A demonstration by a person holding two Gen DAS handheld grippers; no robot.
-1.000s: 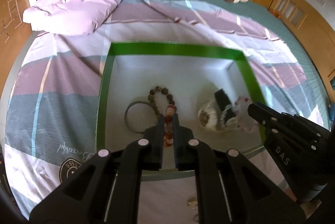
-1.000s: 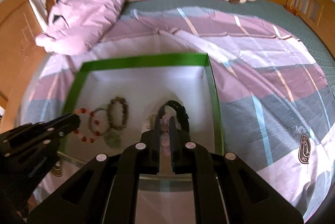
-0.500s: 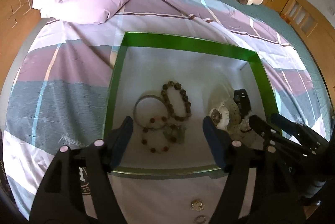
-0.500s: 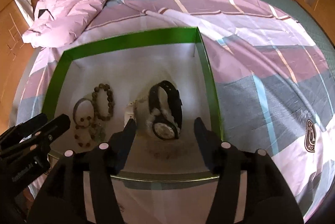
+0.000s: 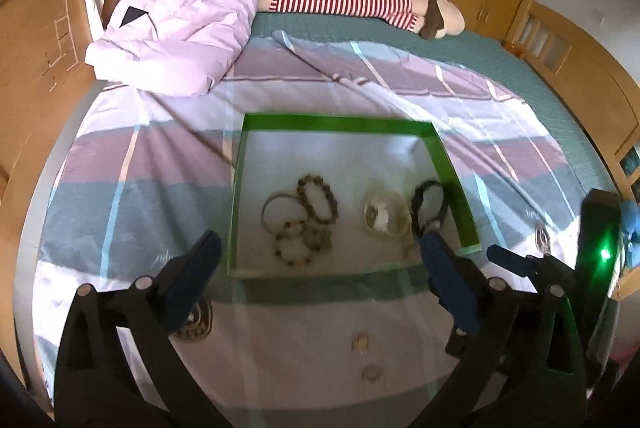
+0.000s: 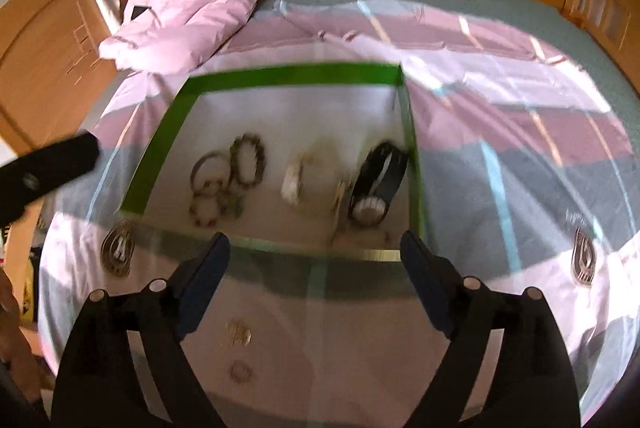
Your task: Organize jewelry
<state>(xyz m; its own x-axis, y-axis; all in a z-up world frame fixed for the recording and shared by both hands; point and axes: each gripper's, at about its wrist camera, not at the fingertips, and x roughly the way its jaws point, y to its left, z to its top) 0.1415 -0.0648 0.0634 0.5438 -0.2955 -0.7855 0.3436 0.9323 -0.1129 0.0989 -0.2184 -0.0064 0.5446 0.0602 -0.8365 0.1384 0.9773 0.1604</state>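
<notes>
Green-rimmed shallow white tray (image 5: 448,164) lies on the striped purple, grey and white bedsheet (image 5: 144,168), ahead of both grippers. Left gripper (image 5: 316,260) hangs over the tray's near edge with its jaws wide apart and nothing between them; beyond the gap, inside the tray, lie a brown beaded bracelet (image 5: 318,198), a thin grey metal bangle (image 5: 276,210) and a red-and-white beaded bracelet (image 5: 293,248), touching one another. Right gripper (image 6: 316,256) also has its jaws spread and empty, short of the tray's near rim. A black-strapped wristwatch (image 6: 378,184) sits by the tray's right wall, just past the right jaw, with a pale cream bracelet (image 6: 300,176) beside it. 2 small round trinkets (image 6: 238,334) rest on the sheet outside the tray, below the left jaw.
</notes>
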